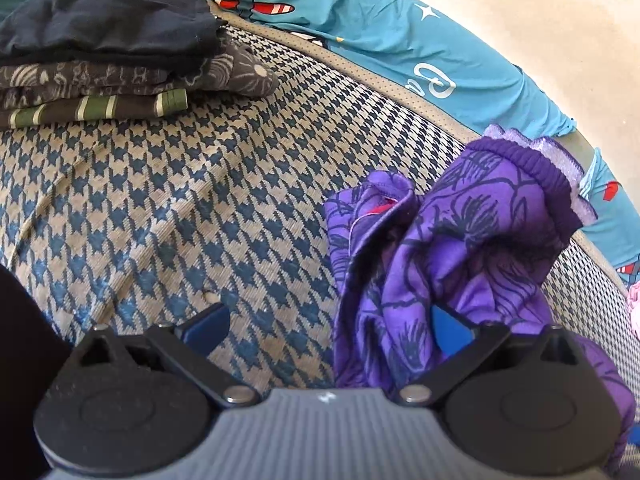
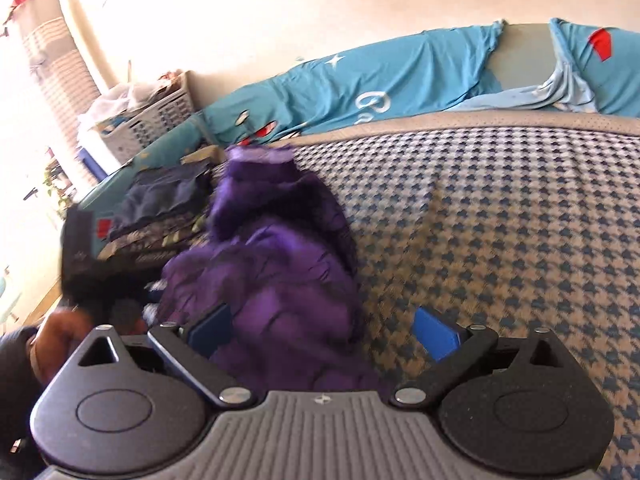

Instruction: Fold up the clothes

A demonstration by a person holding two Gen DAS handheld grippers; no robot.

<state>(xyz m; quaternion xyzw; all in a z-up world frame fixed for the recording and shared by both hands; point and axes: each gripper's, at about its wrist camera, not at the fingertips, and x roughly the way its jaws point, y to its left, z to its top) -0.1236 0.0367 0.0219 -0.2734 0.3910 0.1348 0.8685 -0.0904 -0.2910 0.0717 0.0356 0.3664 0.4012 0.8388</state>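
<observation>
A crumpled purple garment (image 1: 460, 240) with dark line print and an elastic hem lies heaped on the houndstooth bed cover (image 1: 160, 200). My left gripper (image 1: 328, 328) is open, its blue pads far apart. The cloth drapes over its right finger, and bare cover shows between the fingers. In the right wrist view the same purple garment (image 2: 280, 260) is blurred. My right gripper (image 2: 324, 332) is open wide, with the near end of the garment between the fingers, close against the left pad. The right pad (image 2: 436, 332) stands over bare cover.
A stack of folded dark clothes (image 1: 100, 60) sits at the far left of the bed. A teal printed sheet (image 1: 360, 20) runs along the bed's far edge. A white laundry basket (image 2: 148, 120) stands beyond. A person's hand (image 2: 60, 332) holds a dark blurred tool at the left.
</observation>
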